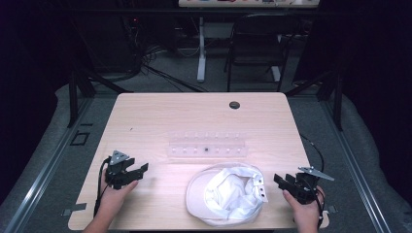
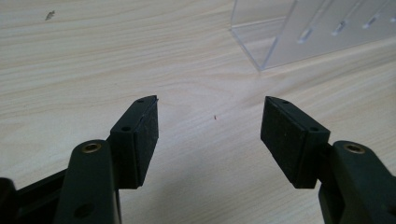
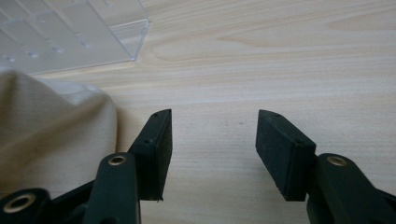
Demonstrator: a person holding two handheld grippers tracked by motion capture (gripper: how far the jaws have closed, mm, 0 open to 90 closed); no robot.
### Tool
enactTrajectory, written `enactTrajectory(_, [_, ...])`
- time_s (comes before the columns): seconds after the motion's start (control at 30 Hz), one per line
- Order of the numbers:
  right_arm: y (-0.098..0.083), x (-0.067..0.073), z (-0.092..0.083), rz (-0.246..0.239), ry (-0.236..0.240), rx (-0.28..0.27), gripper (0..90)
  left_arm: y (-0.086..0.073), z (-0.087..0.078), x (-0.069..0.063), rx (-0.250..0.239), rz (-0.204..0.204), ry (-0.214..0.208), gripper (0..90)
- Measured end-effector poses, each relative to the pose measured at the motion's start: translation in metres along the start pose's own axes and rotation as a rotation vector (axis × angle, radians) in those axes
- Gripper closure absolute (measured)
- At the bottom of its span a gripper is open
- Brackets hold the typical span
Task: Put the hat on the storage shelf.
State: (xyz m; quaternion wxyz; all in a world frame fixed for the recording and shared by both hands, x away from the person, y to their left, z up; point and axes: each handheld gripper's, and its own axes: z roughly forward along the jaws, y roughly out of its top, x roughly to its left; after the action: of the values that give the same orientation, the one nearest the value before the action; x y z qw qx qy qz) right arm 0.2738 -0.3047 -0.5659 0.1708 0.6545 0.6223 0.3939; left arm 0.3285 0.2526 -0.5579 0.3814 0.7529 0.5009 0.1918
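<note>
Left tongs (image 1: 137,172) and right tongs (image 1: 282,182) are held spread, empty, on the pale wooden surface (image 1: 145,116); white fabric cap (image 1: 228,194) lies between; start judged; approach to cap needed.

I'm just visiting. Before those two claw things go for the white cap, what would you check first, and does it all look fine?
1. Left gripper open, nothing between the jaws: ok.
2. Right gripper open and empty: ok.
3. White cap lying between the two grippers, untouched: ok.
4. Clear plastic rack standing apart, beyond the cap: ok.
5. Cap lying upside down, lining showing: ok.
6. Which part of the cap to grip: cannot tell.
</note>
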Motion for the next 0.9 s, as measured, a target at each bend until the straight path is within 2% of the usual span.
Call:
enactTrajectory(0.07, [0.002,0.000,-0.001,0.008,0.014,-0.002,44.3,0.000,0.000,-0.001,0.003,0.023,0.003,39.1])
enactTrajectory(0.2, [0.004,-0.001,-0.002,0.017,0.041,0.014,40.8,0.000,0.000,-0.001,0.008,0.009,0.001,42.2])
enactTrajectory(0.3, [0.007,-0.001,-0.004,0.032,0.063,0.034,40.4,0.000,-0.003,0.000,-0.009,0.014,0.008,46.7])
enactTrajectory(0.4, [0.011,0.000,-0.008,0.059,0.092,0.071,46.2,-0.003,-0.003,-0.001,-0.022,0.014,-0.017,48.3])
enactTrajectory(0.47, [0.013,0.000,-0.010,0.070,0.104,0.081,47.8,-0.003,-0.003,-0.002,-0.018,0.030,-0.003,48.5])
enactTrajectory(0.63, [0.020,0.002,-0.014,0.042,0.106,0.127,48.4,-0.003,-0.003,-0.001,-0.021,0.001,-0.002,48.2])
enactTrajectory(0.7, [0.023,0.002,-0.016,0.043,0.112,0.145,50.8,-0.003,-0.003,0.000,-0.015,0.002,0.000,49.9])
enactTrajectory(0.73, [0.026,0.002,-0.018,0.027,0.106,0.164,50.8,-0.004,-0.003,0.000,-0.012,0.000,0.001,50.0])
enactTrajectory(0.77, [0.027,0.004,-0.017,0.030,0.118,0.158,50.6,-0.004,-0.003,0.000,-0.010,-0.003,0.000,49.9])
enactTrajectory(0.8, [0.029,0.006,-0.017,0.026,0.110,0.162,50.1,-0.004,-0.003,-0.001,-0.009,-0.006,-0.003,49.8])
enactTrajectory(0.87, [0.033,0.008,-0.019,-0.010,0.105,0.196,48.6,-0.004,-0.003,-0.002,0.001,-0.004,-0.009,49.7])
enactTrajectory(0.9, [0.035,0.010,-0.019,-0.008,0.102,0.207,48.3,-0.005,-0.002,-0.002,0.004,-0.002,-0.010,49.6])
